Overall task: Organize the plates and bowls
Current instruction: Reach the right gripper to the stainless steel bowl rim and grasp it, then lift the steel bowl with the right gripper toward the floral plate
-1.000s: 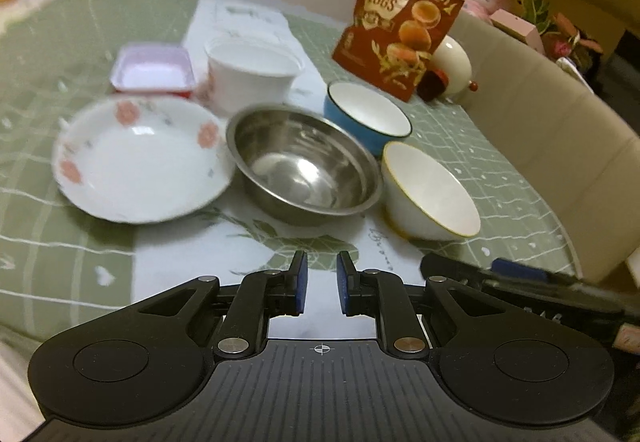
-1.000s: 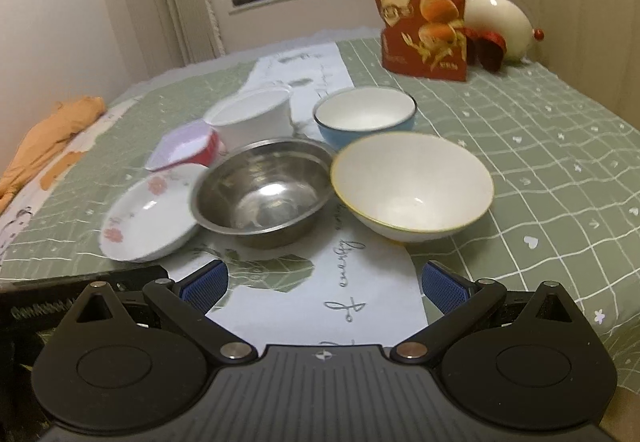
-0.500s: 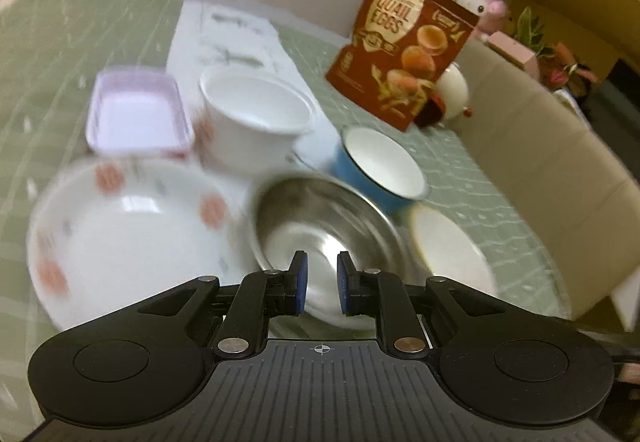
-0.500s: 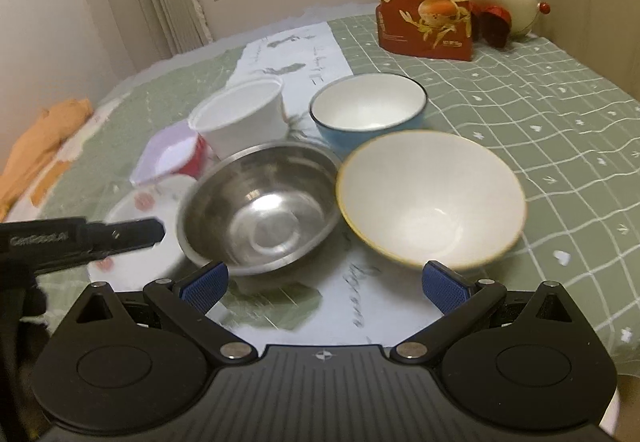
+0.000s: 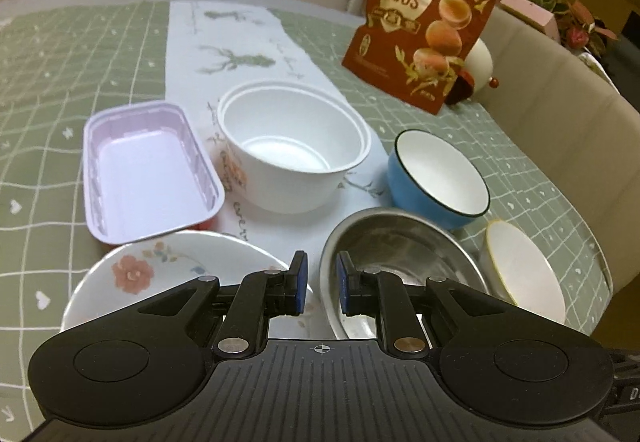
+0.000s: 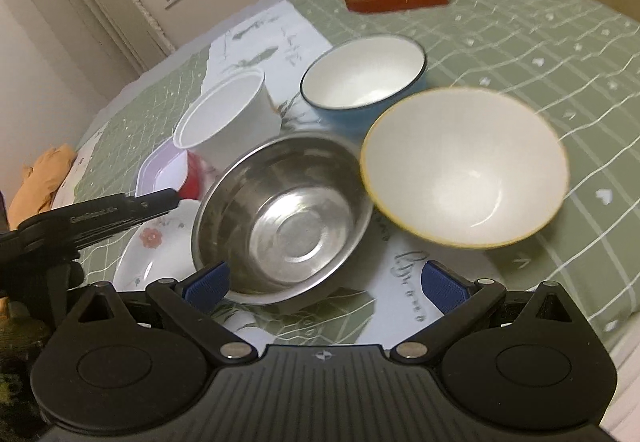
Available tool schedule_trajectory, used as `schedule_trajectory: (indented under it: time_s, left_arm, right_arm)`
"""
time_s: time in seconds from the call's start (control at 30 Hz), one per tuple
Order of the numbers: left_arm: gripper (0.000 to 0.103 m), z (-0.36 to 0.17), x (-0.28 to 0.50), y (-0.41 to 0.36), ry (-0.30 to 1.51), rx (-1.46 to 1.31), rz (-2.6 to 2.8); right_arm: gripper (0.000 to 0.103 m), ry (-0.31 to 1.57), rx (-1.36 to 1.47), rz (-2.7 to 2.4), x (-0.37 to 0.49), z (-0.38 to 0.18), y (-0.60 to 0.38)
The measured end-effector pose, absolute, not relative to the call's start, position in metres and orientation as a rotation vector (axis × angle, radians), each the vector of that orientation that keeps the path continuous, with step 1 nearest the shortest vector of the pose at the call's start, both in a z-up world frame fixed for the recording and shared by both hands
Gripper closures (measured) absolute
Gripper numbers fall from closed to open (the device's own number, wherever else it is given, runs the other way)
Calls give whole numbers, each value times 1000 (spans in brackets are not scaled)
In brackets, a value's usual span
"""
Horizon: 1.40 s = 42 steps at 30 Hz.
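A steel bowl [image 6: 288,218] sits mid-table, also in the left wrist view [image 5: 400,262]. Around it are a white bowl with a yellow rim [image 6: 464,166] [image 5: 524,274], a blue bowl [image 6: 364,74] [image 5: 436,178], a white tub [image 5: 292,150] [image 6: 228,118], a lilac tray [image 5: 144,170] and a floral plate [image 5: 168,274] [image 6: 156,254]. My left gripper [image 5: 319,284] is nearly shut and empty, over the gap between the plate and the steel bowl's left rim. My right gripper [image 6: 324,282] is open and empty, just in front of the steel bowl.
A red quail-egg bag [image 5: 424,30] stands at the back right beside a white egg-shaped ornament [image 5: 480,70]. The green checked tablecloth [image 5: 48,82] has a white runner down the middle. A beige chair back [image 5: 560,114] borders the table's right side.
Both grippers have moved forward towards the dishes. The left gripper now hangs over the plate and the steel bowl's rim. The right gripper has tilted down over the steel bowl.
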<state>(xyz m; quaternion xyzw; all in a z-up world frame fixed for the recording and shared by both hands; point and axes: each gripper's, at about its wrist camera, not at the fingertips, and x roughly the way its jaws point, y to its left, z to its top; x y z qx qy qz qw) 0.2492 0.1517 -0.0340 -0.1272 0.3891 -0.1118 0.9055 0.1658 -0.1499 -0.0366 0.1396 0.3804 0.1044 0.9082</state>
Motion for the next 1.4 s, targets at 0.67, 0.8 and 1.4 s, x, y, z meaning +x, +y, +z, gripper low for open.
schedule_trajectory:
  time_s: [0.67,0.8,1.4]
  left_arm:
    - [78,-62,288,137,914,-312,-240]
    - [78,-60,280,136,935,-323,-239]
    - [78,-58,257,133,965,-302,-255]
  right_arm:
    - [19,785,252,188,210,-49,-122]
    - [20,776,252,202,205,-46,-125]
    - [19,822,218,237,194,-52,-133]
